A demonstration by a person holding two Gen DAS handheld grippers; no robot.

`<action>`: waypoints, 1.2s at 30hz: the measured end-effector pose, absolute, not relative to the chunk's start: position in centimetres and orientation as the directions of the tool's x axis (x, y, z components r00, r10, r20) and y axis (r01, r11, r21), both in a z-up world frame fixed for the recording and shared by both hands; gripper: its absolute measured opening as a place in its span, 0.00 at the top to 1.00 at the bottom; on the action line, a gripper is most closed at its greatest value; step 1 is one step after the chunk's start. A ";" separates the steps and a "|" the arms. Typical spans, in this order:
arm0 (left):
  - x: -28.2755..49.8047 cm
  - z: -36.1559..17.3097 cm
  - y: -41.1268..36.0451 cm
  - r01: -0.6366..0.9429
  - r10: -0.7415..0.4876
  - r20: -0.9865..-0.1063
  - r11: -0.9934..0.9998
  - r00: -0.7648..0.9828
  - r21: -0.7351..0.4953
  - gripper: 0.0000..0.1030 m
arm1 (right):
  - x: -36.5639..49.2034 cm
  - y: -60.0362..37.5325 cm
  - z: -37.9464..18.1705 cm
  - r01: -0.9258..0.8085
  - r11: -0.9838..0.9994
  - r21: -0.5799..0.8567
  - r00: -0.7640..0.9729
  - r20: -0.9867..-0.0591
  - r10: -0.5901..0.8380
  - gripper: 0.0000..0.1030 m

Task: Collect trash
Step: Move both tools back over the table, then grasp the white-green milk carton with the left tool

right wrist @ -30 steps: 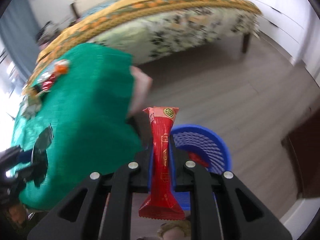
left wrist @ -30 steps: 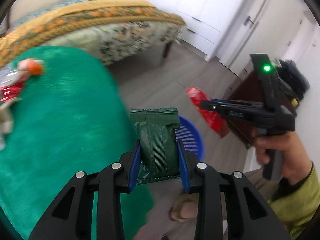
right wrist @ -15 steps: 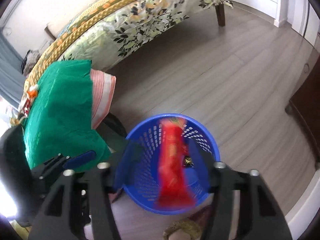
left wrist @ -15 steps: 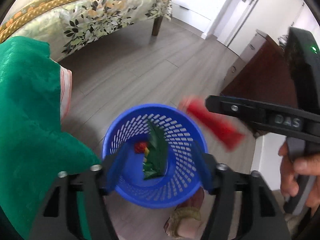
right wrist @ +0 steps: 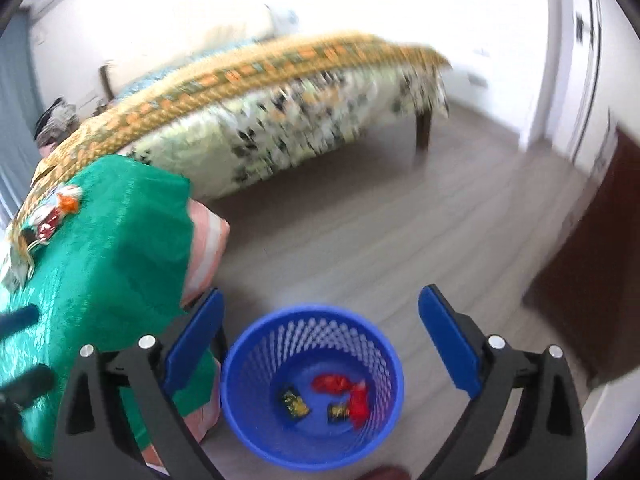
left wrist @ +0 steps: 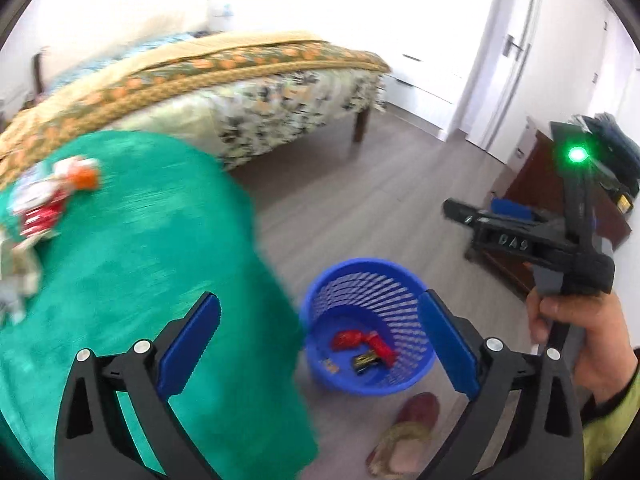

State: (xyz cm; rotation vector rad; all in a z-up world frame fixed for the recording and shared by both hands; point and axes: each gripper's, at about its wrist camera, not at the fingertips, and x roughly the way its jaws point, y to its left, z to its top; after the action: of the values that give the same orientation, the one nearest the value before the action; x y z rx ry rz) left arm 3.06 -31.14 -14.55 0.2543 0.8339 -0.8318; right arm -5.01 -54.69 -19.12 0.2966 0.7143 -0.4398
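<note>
A blue mesh basket (left wrist: 366, 276) stands on the floor beside the green-covered table (left wrist: 132, 264); it also shows in the right wrist view (right wrist: 312, 320). Red wrappers (left wrist: 362, 342) and dark wrappers (right wrist: 296, 400) lie in its bottom. My left gripper (left wrist: 318, 338) is open and empty above the table edge and basket. My right gripper (right wrist: 320, 346) is open and empty above the basket; it shows from the side in the left wrist view (left wrist: 452, 210). More trash (left wrist: 44, 200) lies at the table's far left, also in the right wrist view (right wrist: 50, 210).
A bed with a floral cover (left wrist: 248, 96) stands behind the table. A dark wooden cabinet (right wrist: 592, 248) is at the right. A striped cushion (right wrist: 206, 248) sits under the table cloth. A slippered foot (left wrist: 404, 432) is near the basket. White wardrobe doors (left wrist: 500, 52) stand behind.
Both grippers opened over the basket: the green wrapper and the red wrapper dropped in. Both grippers have since lifted and tilted up toward the room.
</note>
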 end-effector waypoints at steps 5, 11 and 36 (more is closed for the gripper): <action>4.4 -13.9 -22.2 0.635 -0.459 -0.745 0.770 0.485 -0.061 0.05 | -3.0 -47.3 -17.7 0.357 0.934 0.030 0.737 -0.623 -0.262 0.07; 7.0 -14.7 -11.7 0.460 -0.295 -0.767 0.888 0.570 0.000 0.05 | 1.0 -35.0 -17.5 0.103 0.990 0.094 0.755 -0.656 -0.017 0.07; 27.1 -12.9 -4.8 0.044 -0.070 -0.800 0.998 0.595 -0.055 0.05 | 10.4 -20.0 -20.7 -0.145 0.989 0.034 0.613 -0.781 0.117 0.06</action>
State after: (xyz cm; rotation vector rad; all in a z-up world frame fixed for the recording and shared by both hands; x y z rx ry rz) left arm 27.13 -4.80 -12.88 -0.0305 0.9309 -0.0659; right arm 10.44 -20.04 -20.69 -0.0336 0.8978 0.1507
